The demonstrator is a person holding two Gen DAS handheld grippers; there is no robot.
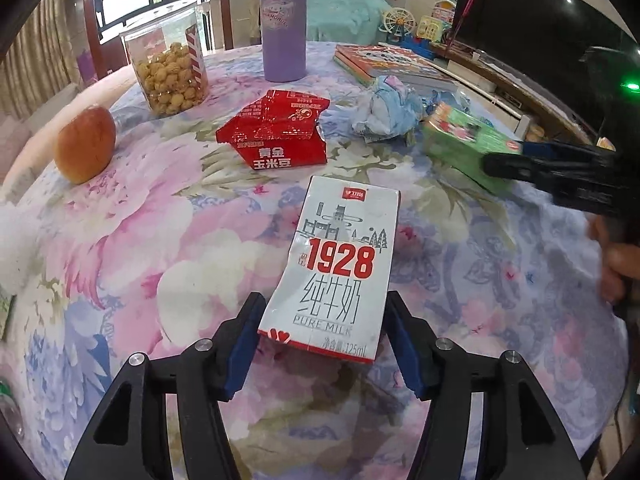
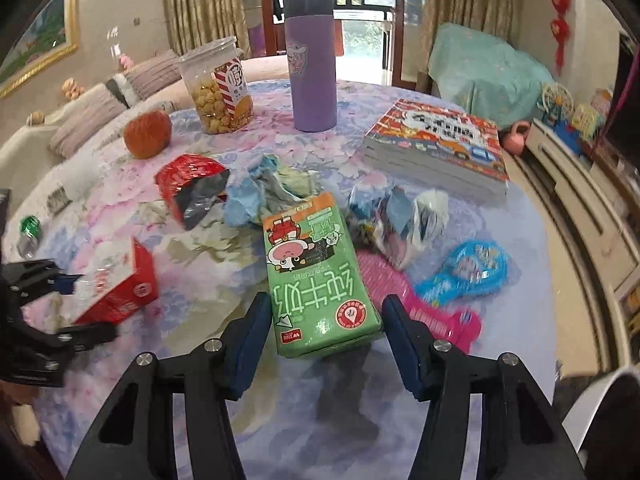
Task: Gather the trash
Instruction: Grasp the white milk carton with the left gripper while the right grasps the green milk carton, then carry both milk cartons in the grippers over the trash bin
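Observation:
A white 1928 milk carton (image 1: 340, 268) lies on the floral tablecloth between the fingers of my left gripper (image 1: 326, 344), which is open around its near end. A green milk carton (image 2: 316, 280) lies between the fingers of my right gripper (image 2: 326, 340), also open. The right gripper shows in the left wrist view (image 1: 516, 164) beside the green carton (image 1: 464, 144). The left gripper (image 2: 76, 304) and the white carton (image 2: 116, 284) show at the left of the right wrist view. A red snack bag (image 1: 280, 132), crumpled blue paper (image 1: 384, 112) and a crumpled wrapper (image 2: 396, 220) lie farther back.
An apple (image 1: 86, 144), a popcorn jar (image 1: 168, 72), a purple bottle (image 1: 282, 24) and stacked books (image 2: 440, 148) stand at the back. A pink comb (image 2: 424, 304) and a blue packet (image 2: 468, 272) lie right of the green carton. The table edge (image 2: 548, 240) curves on the right.

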